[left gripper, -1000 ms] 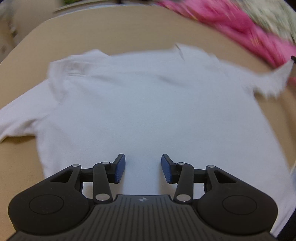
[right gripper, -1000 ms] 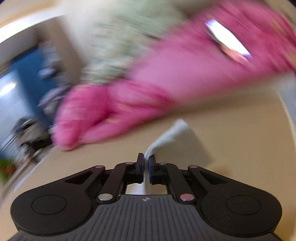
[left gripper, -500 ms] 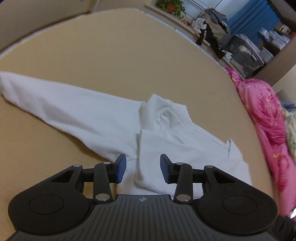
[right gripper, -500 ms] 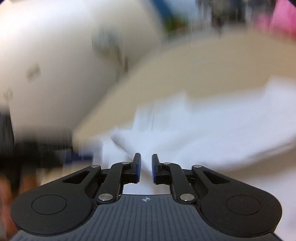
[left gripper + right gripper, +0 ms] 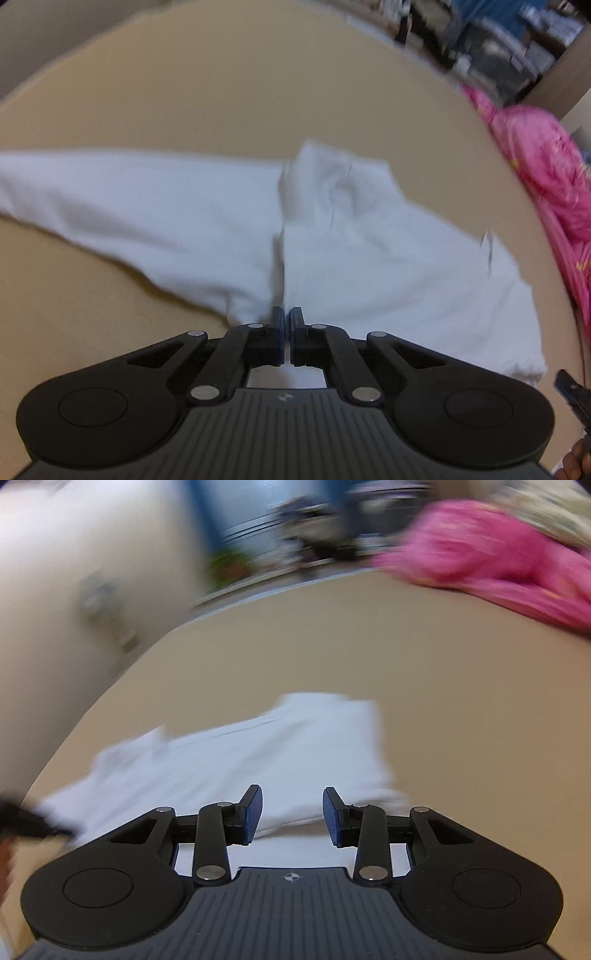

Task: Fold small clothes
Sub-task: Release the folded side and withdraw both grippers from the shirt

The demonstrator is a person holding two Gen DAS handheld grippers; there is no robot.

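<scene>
A small white shirt (image 5: 369,258) lies on the tan table (image 5: 221,92), its right side folded over the body and one long sleeve (image 5: 129,199) stretched out to the left. My left gripper (image 5: 286,321) is shut on the shirt at the near end of the folded edge. In the right wrist view the shirt (image 5: 258,760) lies flat just ahead of and under my right gripper (image 5: 291,812), which is open and empty over its near edge. Both views are motion-blurred.
A pink blanket (image 5: 546,177) lies along the right side of the table, also seen in the right wrist view (image 5: 498,561). Room clutter and a blue surface (image 5: 240,517) stand beyond the far edge. The other gripper's tip (image 5: 572,395) shows at lower right.
My left gripper has shut on the shirt's folded edge. My right gripper has let go of the sleeve it carried across, opened wide, and swung to face the far table edge.
</scene>
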